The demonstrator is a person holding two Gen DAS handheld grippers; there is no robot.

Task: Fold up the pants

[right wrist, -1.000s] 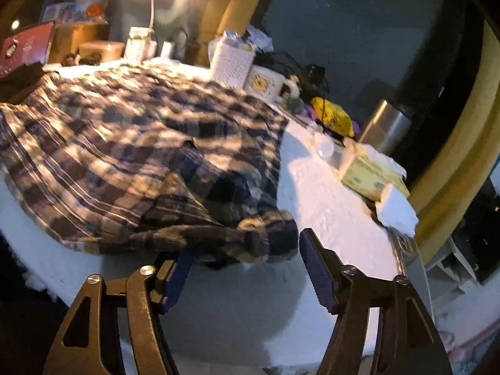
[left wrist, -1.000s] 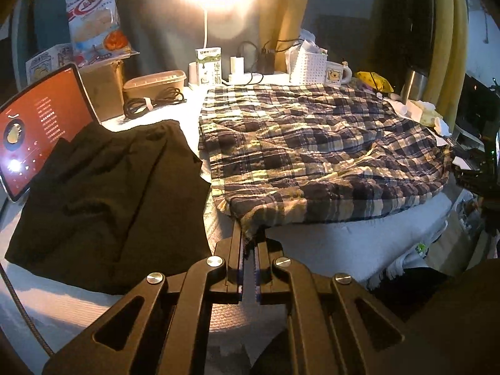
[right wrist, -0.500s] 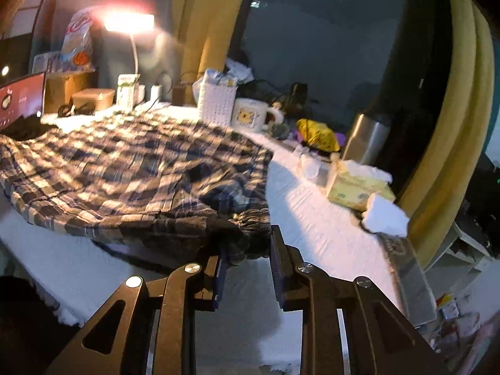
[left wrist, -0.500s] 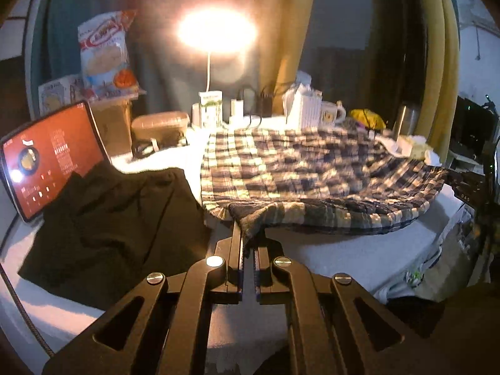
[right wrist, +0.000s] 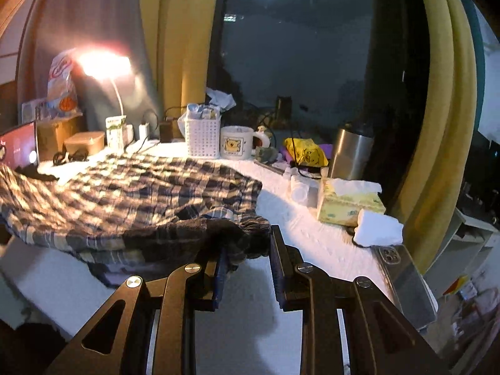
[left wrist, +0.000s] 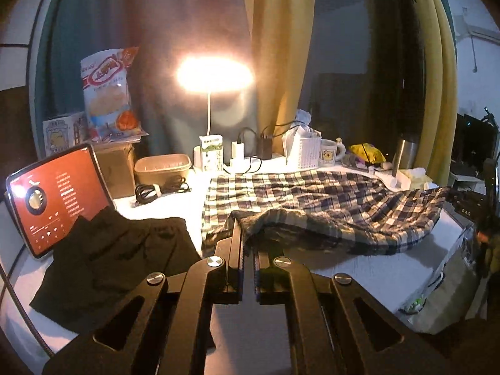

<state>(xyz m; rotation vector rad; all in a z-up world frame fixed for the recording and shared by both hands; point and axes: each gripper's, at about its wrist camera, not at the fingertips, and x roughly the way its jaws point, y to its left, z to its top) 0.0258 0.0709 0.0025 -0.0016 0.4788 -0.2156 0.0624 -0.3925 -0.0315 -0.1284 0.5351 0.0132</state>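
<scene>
Low in the left wrist view, the left gripper (left wrist: 248,243) is clamped tight on the near edge of the plaid pants (left wrist: 328,206), which spread across the middle of the frame on the white table (left wrist: 359,268). In the right wrist view the right gripper (right wrist: 247,243) sits bottom centre, its jaws narrowed onto a bunched wad of the same hem, and they have just been closing around that cloth. To fold well, I judge both corners should rise together, level and taut, then travel toward the far edge so the near half lays squarely over the far half, stopping short of the white basket (right wrist: 203,136) and the mug (right wrist: 236,142) behind; the right grip looks bulkier, so a slow carry should keep it from slipping

Against the earlier frames, the near hem is lifted off the table and arches up, and both views look higher and flatter across the cloth. The black garment (left wrist: 118,256) at lower left lies as it did
</scene>
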